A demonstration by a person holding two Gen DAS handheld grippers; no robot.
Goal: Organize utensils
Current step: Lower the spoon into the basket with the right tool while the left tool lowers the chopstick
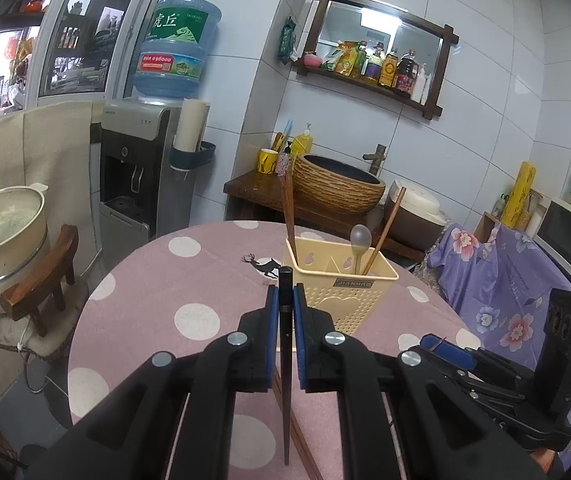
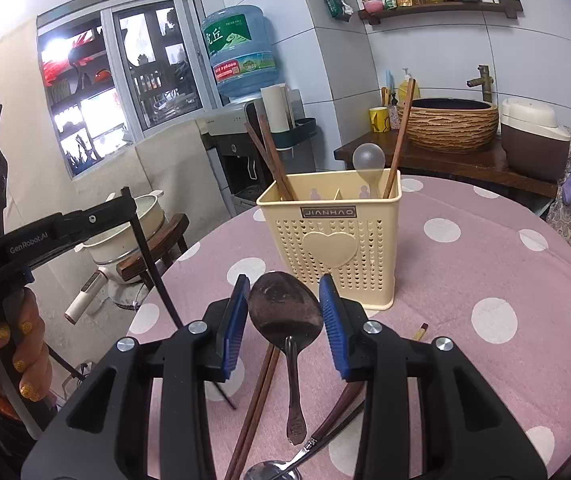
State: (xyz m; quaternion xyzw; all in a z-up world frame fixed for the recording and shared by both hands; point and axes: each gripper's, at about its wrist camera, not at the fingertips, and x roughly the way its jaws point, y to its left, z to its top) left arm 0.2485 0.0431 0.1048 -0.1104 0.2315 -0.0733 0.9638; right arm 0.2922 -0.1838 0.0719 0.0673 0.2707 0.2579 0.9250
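Clamping a dark chopstick point(image 1: 285, 340), left gripper point(image 1: 285, 300); right gripper point(image 2: 283, 308) seemingly pinching a spoon point(image 2: 285, 312), handle half-hidden.

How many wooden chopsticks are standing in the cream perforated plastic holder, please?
3. Two dark brown chopsticks lean together in the holder's left compartment; one lighter brown chopstick stands in its right compartment, beside a clear plastic spoon. Anything shorter could be hidden inside.

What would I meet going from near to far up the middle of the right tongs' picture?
Steel spoon bowl at the bottom edge → dark spoon gripped between the right tongs → yellow basket with the clear spoon standing in it → far table edge → wooden counter with the woven basin.
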